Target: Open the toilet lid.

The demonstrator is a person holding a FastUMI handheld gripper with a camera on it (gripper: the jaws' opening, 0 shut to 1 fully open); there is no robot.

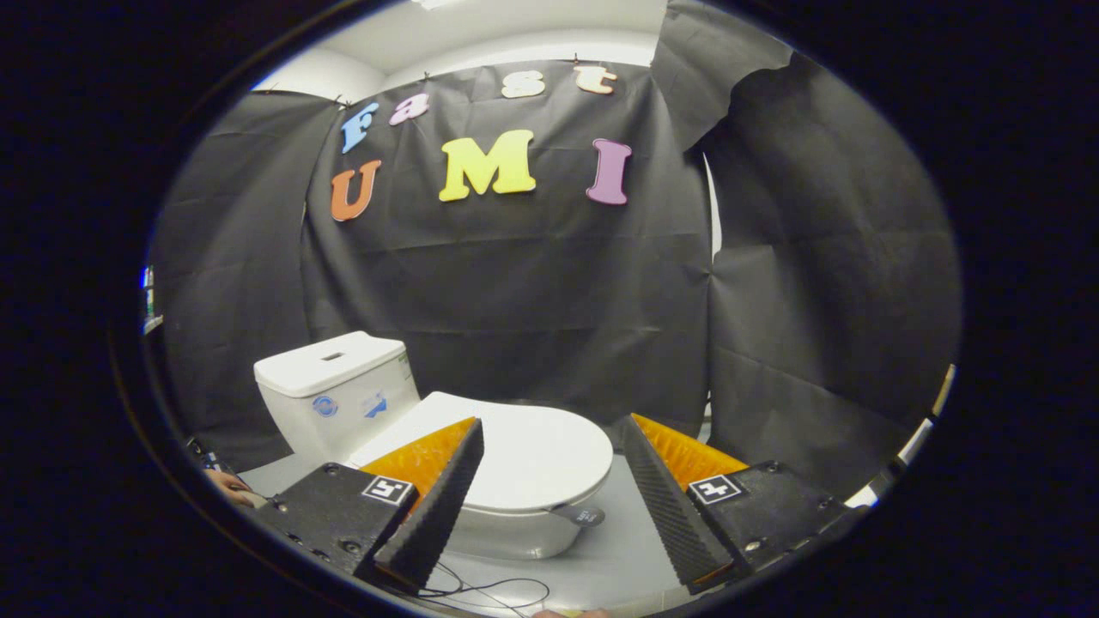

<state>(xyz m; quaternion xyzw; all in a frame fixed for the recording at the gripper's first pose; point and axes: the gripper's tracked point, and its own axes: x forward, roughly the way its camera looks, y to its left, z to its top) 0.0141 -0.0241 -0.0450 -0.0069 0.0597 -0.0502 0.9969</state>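
Here, the tool spread wide, grasping nothing, level, its 2 fingers flanking the closed toilet lid ahead.

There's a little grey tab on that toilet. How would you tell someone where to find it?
Start at the white toilet against the black cloth wall, its tank at the back and its closed lid in front. Follow the lid to its front rim: the small grey tab sticks out there, between the open fingers of the hand-held gripper. It is the only grey piece on the white toilet.
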